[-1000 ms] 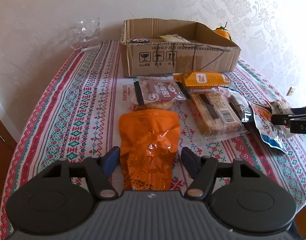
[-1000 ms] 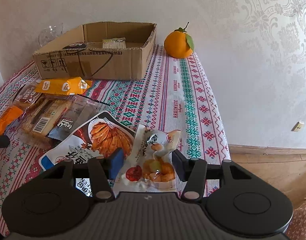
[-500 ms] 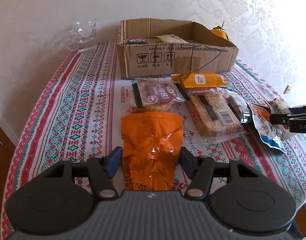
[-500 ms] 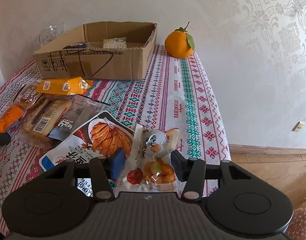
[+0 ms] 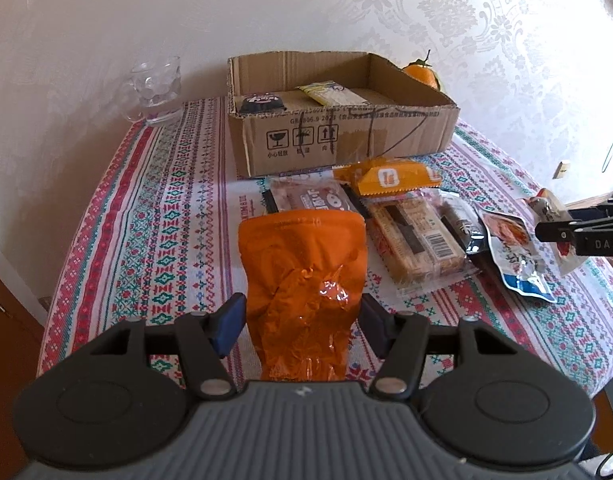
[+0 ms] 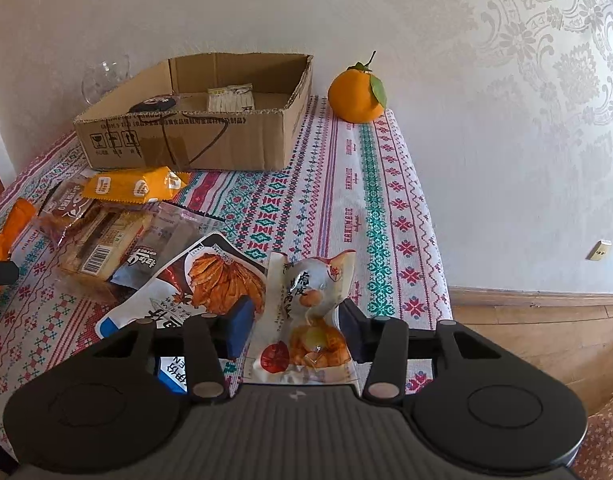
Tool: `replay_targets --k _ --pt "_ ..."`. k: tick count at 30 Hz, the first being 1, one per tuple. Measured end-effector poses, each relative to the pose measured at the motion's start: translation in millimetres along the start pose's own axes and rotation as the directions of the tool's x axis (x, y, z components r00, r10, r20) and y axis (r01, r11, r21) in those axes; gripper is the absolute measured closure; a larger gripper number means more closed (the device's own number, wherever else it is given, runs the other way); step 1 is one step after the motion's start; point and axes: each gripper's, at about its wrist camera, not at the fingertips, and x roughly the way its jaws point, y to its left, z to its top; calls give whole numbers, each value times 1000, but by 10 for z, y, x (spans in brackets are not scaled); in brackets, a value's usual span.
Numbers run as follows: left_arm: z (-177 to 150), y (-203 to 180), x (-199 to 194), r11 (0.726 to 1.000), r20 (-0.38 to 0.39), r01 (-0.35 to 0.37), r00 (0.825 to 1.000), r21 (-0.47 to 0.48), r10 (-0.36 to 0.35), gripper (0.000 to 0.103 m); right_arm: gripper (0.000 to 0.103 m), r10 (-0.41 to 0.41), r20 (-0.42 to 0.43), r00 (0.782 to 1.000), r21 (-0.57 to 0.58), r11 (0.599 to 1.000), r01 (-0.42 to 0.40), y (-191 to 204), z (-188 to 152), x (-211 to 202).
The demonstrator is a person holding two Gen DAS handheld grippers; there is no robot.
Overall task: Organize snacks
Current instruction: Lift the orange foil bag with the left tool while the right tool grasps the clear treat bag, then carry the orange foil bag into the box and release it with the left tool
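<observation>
The left gripper is pinching the orange pouch while the right gripper is squeezing a clear snack packet (both packs near the table's front), cardboard box sitting beyond.

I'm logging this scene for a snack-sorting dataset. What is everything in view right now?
box: 1, brown cardboard, open, back of table
packets in box: 2, one black, one pale yellow
orange pouch: 1, orange, front left, between left gripper's pads
clear pouch: 1, clear with orange contents, front right, in right gripper
fish pouch: 1, white and blue, beside clear pouch
yellow packet: 1, before box
biscuit pack: 1, tan, table middle
brown packet: 1, behind orange pouch
dark sachet: 1, right of biscuit pack
orange fruit: 1, right of box
glass mug: 1, clear, back left
tablecloth: 1, patterned
left gripper: 1, black
right gripper: 1, black
</observation>
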Motion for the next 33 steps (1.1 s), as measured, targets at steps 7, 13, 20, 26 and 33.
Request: replay_targets --k 7,13,20,26,33 --pt "40 44 -42 1000 -14 29 999 7 -29 43 51 13 10 1000 -4 1000 -13 -18 50 -86" --pt "81 65 -92 999 -11 45 999 12 -45 43 51 35 25 999 -1 999 -35 -9 104 -154" --pt "126 83 -161 998 -10 65 998 19 -64 43 51 73 39 997 -36 997 -72 67 187 -227" --pt "162 98 -216 997 -3 72 997 34 -72 43 51 89 50 995 -61 994 -86 129 255 -270" --pt "235 118 -276 995 4 93 996 44 -93 43 51 129 69 989 -79 989 -123 208 348 -322"
